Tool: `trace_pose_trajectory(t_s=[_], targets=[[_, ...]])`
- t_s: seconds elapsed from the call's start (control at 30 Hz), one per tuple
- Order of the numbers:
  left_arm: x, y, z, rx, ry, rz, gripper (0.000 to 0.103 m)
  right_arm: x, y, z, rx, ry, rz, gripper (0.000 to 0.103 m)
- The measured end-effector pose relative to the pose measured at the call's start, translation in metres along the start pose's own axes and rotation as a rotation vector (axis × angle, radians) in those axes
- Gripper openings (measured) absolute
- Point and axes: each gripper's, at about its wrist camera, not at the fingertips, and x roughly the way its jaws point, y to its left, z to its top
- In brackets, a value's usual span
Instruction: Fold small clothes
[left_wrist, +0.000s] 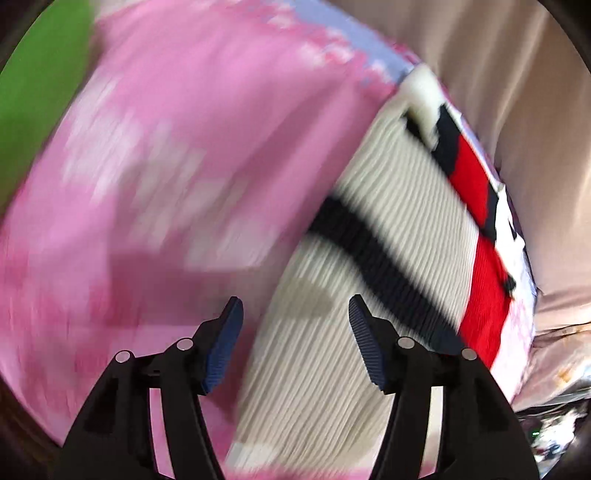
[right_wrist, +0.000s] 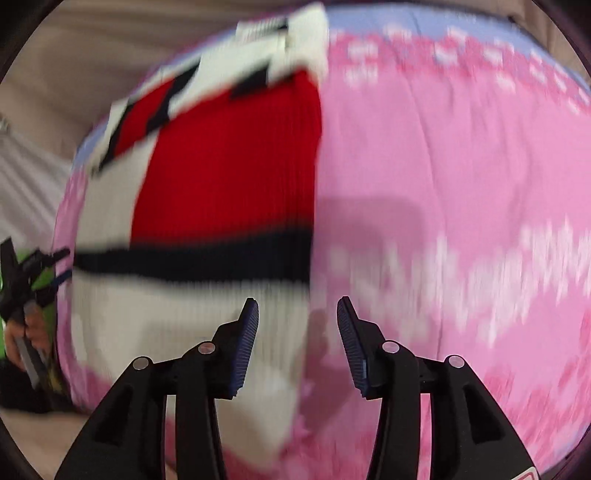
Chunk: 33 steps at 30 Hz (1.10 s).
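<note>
A small knitted sweater, white ribbed with a navy stripe and a red block, lies flat on a pink flowered cloth. My left gripper hovers open over the sweater's left edge, with nothing between its blue pads. In the right wrist view the same sweater fills the left half, its straight right edge running down the middle. Above that edge my right gripper stands open and empty. At the far left of that view the left gripper shows small, held in a hand. Both views are motion-blurred.
The pink cloth has a lilac border at its far side. Beige draped fabric lies beyond the cloth's edge. A green surface shows at the upper left, and mixed clutter at the lower right.
</note>
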Motion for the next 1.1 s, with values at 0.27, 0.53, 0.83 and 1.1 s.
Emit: trace_pose_trajectory(t_s=[0.27,0.53,0.83,1.1], targets=[[-0.007,0.001,-0.049,-0.024,0.019,-0.082,0.06,0.013,0.024,-0.039,-0.07,-0.011,0.147,0.058],[-0.041,-0.021,-0.054,0.016,0.001,-0.135,0.011,-0.02,0.026,-0.023,-0.078,-0.171,0.16,0.007],[-0.04,-0.025,-0.15,0.134,0.207,-0.093,0.01,-0.09,-0.039,-0.079,-0.07,-0.155,0.008,0.006],[-0.055,-0.005,-0.201,0.145,0.372,-0.044,0.009,-0.067,-0.055,-0.168,-0.131,0.16,-0.046,0.006]])
